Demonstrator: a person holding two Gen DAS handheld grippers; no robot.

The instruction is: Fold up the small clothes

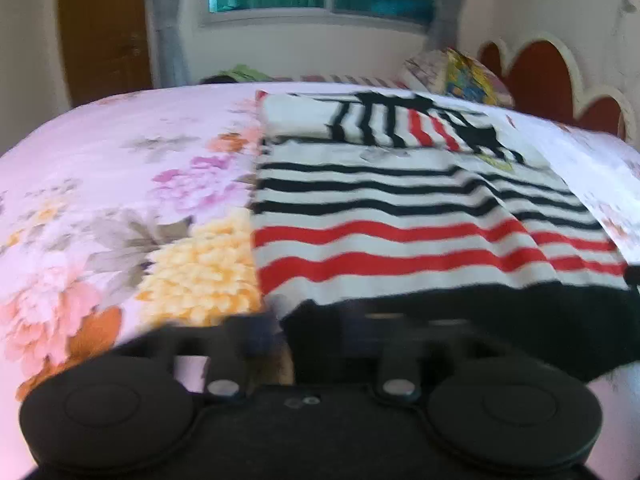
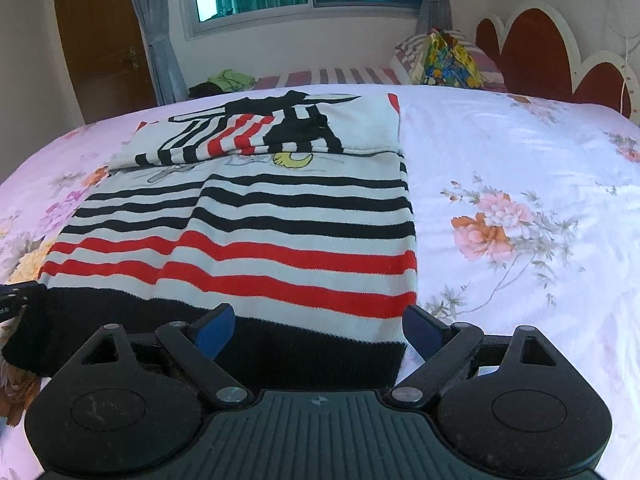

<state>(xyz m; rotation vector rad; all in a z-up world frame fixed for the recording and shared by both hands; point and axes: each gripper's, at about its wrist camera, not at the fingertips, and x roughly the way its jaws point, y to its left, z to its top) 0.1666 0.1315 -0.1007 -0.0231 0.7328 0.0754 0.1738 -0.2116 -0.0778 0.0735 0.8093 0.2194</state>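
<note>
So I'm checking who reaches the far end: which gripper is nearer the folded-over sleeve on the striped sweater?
Neither clearly. The left gripper and right gripper both sit at the black hem, left and right corners; the sleeve lies far across.

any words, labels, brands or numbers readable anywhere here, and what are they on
None can be read in either view.
Left gripper: small white lettering on its black body at the left edge of the right wrist view, too small and cut off to read.
Striped sweater: a cartoon print near the folded top, no legible words.
Colourful bag by the headboard: printed pattern, too blurred to tell any text.
</note>
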